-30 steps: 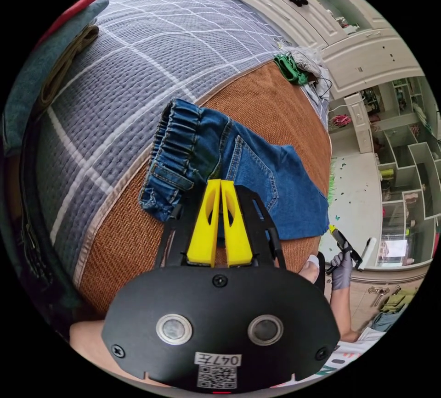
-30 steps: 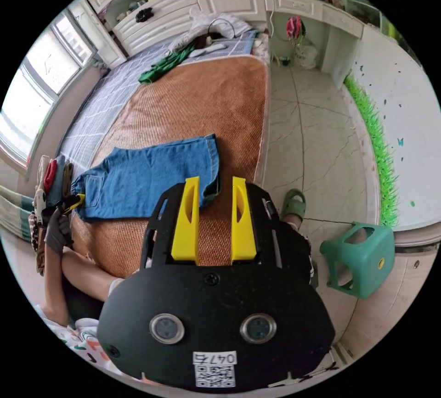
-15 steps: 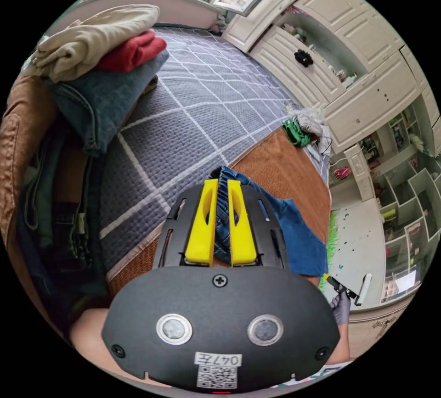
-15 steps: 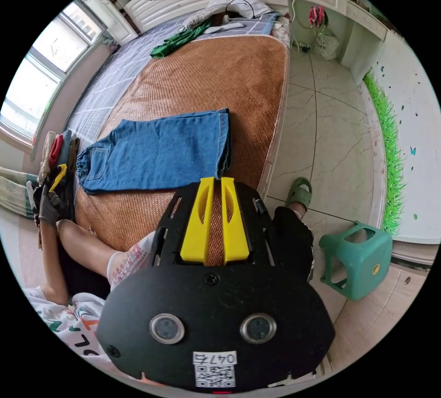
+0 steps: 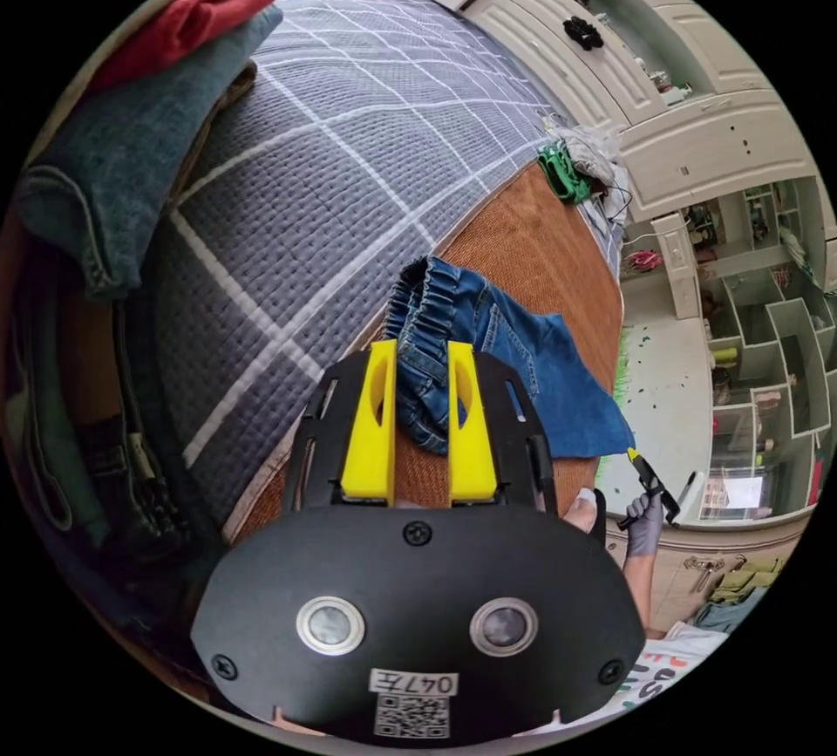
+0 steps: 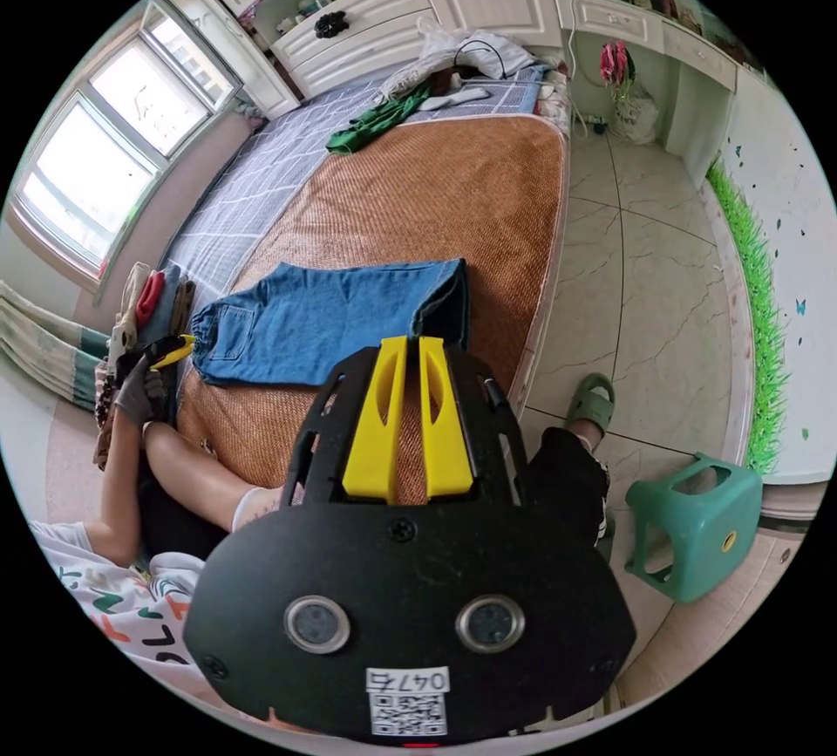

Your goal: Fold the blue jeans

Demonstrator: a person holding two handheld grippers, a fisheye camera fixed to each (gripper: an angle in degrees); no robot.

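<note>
The blue jeans (image 6: pixel 323 320) lie flat on a brown woven mat (image 6: pixel 418 189), with the elastic waistband (image 5: pixel 418 311) at one end and the leg hem (image 6: pixel 445 294) at the other. My left gripper (image 5: pixel 420 348) is open, and the bunched waistband corner shows between its yellow jaws. From the right gripper view, the left gripper (image 6: pixel 173 348) sits in a gloved hand right beside the waistband. My right gripper (image 6: pixel 408 342) is shut on the hem corner, which is drawn up slightly. That same gripper (image 5: pixel 643 473) sits at the far hem corner in the left gripper view.
A stack of folded clothes (image 5: pixel 131 119) sits on the grey checked quilt (image 5: pixel 331 137) near the waistband. A green garment (image 6: pixel 375 119) and cables lie at the bed's far end. On the tiled floor stand a green stool (image 6: pixel 697 521) and a sandalled foot (image 6: pixel 593 398).
My left jaws, shut before, have opened around the waistband corner. My right jaws, open a second ago, have closed at the hem corner. Both cameras have shifted.
</note>
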